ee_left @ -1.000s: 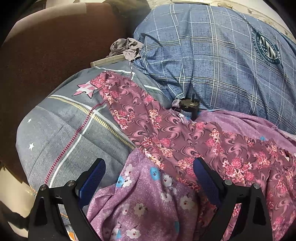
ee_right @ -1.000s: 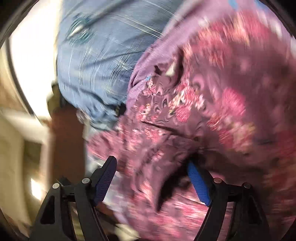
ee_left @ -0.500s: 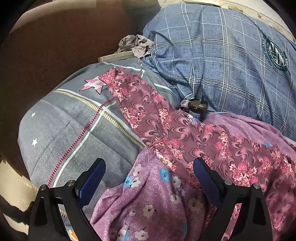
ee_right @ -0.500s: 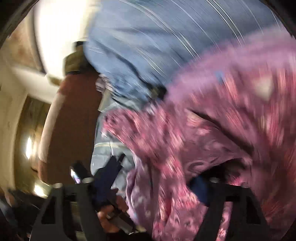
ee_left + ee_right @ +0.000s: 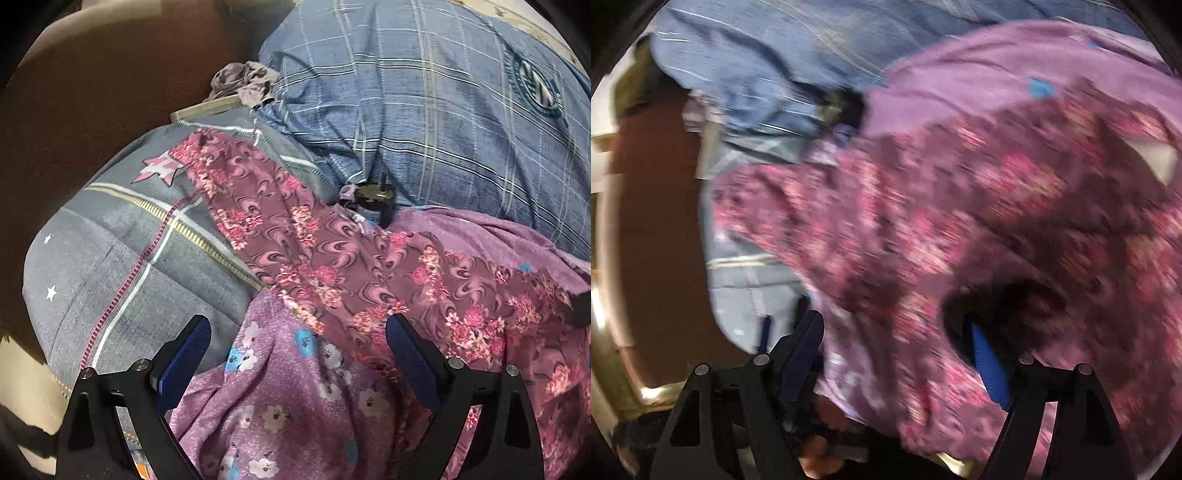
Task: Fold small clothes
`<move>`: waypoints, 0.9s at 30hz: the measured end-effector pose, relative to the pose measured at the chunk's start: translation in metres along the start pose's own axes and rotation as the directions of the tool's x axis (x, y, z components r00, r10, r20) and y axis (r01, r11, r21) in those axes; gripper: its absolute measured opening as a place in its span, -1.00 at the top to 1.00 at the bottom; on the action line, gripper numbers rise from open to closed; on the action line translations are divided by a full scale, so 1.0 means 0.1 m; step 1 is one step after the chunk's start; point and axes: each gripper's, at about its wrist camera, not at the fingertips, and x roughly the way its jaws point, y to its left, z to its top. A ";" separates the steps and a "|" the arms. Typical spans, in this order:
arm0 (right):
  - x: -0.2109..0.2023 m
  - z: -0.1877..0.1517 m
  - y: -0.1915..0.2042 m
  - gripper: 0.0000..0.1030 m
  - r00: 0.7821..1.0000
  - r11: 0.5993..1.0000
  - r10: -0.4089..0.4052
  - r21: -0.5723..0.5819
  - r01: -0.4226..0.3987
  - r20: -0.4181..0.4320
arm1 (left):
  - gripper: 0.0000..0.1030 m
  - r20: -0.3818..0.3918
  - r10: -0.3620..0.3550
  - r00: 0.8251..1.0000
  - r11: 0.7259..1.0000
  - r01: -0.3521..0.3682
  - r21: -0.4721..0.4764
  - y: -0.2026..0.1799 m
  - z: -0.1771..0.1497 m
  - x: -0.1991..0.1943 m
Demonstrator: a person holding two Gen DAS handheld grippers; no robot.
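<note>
A: Where are the floral trousers (image 5: 332,266) now?

B: Across the centre of your left view, one leg running to the upper left over the grey quilt (image 5: 122,254), on the lilac garment (image 5: 288,406).

A: And your claws?

B: Your left gripper (image 5: 295,354) hangs open, holding nothing. Your right gripper (image 5: 897,354) has just been opening wider, with cloth lying loose between the jaws (blurred), so the spreading looks done; folding comes next.

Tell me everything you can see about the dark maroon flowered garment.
The maroon flowered garment looks like thin, soft printed fabric with pink blossoms and swirls. It lies unfolded and wrinkled, one long narrow part stretching onto the grey striped quilt, the wider part draped over the lilac flowered cloth. A dark jar stands at its far edge.
</note>
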 end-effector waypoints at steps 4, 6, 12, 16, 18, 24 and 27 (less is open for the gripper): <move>-0.48 -0.18 0.04 -0.57 0.987 0.989 0.134 -0.081 -0.127 0.085 | -0.86 0.001 0.003 1.000 1.000 -0.003 -0.029 0.06 0.01 0.00; -0.66 -0.24 0.07 -0.56 0.976 0.981 0.170 -0.118 -0.155 0.133 | -0.86 0.006 0.004 1.000 1.000 -0.004 -0.022 0.05 0.00 -0.01; -0.43 -0.30 -0.51 -0.02 0.972 0.998 -0.038 0.047 0.028 0.231 | -0.86 0.014 0.017 1.000 0.999 -0.016 -0.039 0.10 -0.02 -0.03; -0.11 -0.32 -0.94 0.37 0.951 0.974 -0.174 0.186 0.128 0.255 | -0.86 0.011 0.046 0.999 0.996 -0.045 -0.082 0.22 0.00 -0.01; 0.06 -0.31 -0.93 0.44 0.942 0.967 -0.211 0.200 0.161 0.262 | -0.86 0.015 0.059 0.998 0.992 -0.057 -0.109 0.27 0.01 0.00; -0.03 -0.29 0.05 0.28 0.913 0.988 0.093 -0.149 -0.036 0.397 | -0.86 0.027 0.078 0.997 0.989 -0.074 -0.131 0.26 0.02 0.00; -0.11 -0.33 0.16 -0.20 0.908 0.966 0.056 -0.254 0.056 0.415 | -0.86 0.020 0.076 0.997 0.988 -0.072 -0.135 0.27 0.03 0.02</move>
